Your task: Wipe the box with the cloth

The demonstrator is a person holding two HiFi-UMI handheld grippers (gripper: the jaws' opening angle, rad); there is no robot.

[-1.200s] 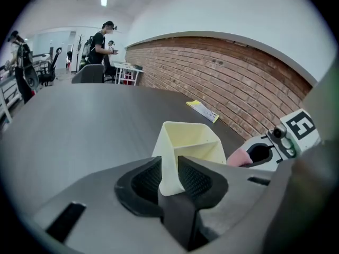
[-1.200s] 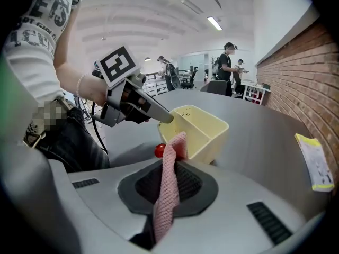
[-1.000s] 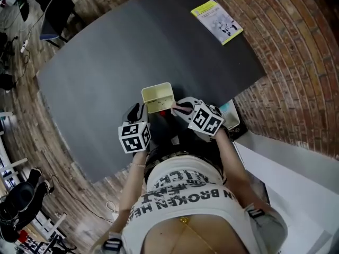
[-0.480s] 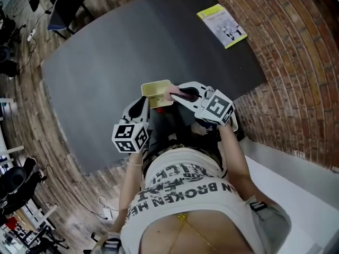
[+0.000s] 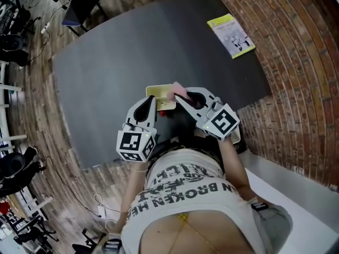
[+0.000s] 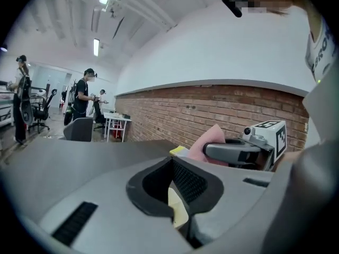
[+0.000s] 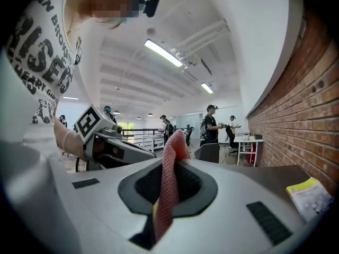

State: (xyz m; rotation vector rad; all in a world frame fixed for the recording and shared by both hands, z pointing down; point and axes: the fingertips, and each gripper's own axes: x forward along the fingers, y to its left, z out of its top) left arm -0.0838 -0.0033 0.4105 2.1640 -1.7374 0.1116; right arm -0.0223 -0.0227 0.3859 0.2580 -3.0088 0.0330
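Note:
Over the near edge of the dark table I hold a small pale-yellow box up in the air. My left gripper has just been closing and is now shut on the box's wall; the yellow wall shows between its jaws in the left gripper view. My right gripper is shut on a pink cloth, which stands up between its jaws. The cloth lies against the box's right rim. Each gripper sees the other close by: the right gripper with the cloth, and the left gripper's marker cube.
A yellow booklet lies at the table's far right corner. A brick wall runs along the right side. An office chair stands beyond the table's far left, and people stand at desks farther back.
Both grippers have risen from the table's near edge. The left jaws have closed on the box and lifted it; the right gripper has come up with the cloth against it.

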